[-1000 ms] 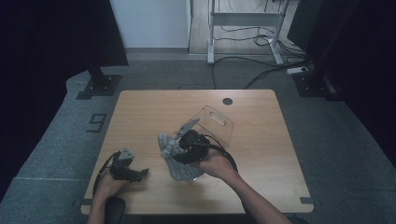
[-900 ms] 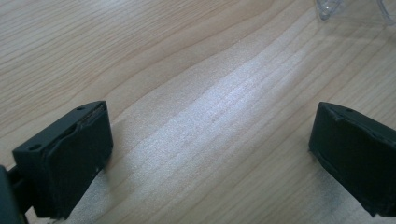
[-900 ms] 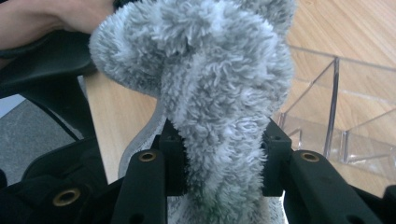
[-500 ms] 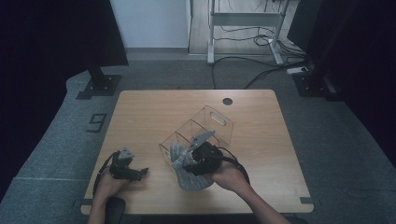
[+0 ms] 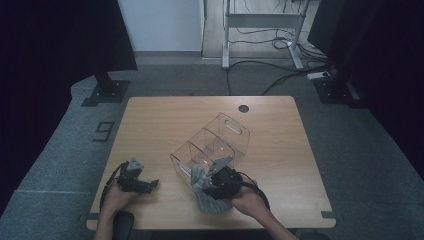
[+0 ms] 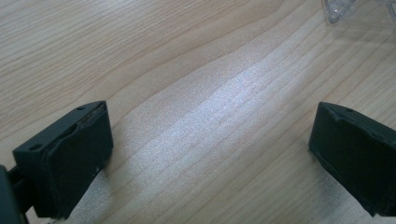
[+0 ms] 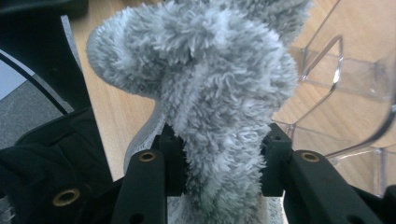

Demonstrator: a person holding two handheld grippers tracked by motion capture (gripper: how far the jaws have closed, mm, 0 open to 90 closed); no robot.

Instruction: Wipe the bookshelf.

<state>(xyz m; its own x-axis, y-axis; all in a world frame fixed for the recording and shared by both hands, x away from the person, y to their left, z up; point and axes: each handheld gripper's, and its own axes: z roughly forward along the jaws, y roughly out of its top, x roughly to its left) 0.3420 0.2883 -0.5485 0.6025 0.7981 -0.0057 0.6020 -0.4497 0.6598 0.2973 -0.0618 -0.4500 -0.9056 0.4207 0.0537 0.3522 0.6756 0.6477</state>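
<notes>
The fluffy grey terry sock (image 7: 210, 93) is clamped between my right fingers (image 7: 275, 158), pinched around its middle w/ the bulky part bunched above them; in the high view it sags from my right gripper (image 5: 212, 182) down onto the light wooden desk (image 5: 150, 125) near the front edge, just beside the near end of the clear plastic three-compartment organiser bin (image 5: 212, 145). So, as I judge it: pick-up is done, grip looks firm, but nothing's in the bin yet — all three compartments look empty as far as I can tell. What's left is prob. to lift the sock over the near wall, drop it into a compartment and let go. In the way: the bin's near wall sits right ahead of the sock, and the sock is floppy and wide vs. the narrow slots, so the trailing end could catch on a rim or divider. My left gripper (image 5: 135, 180) rests on the desk at the front left, well apart from the bin, its fingers (image 6: 70, 158) spread wide w/ nothing but bare wood between them; a corner of the bin just shows at the top of the left gripper view. Further out: a small dark round grommet hole (image 5: 243, 108) near the desk's far edge, clear of everything, then grey carpet and cables beyond.
</notes>
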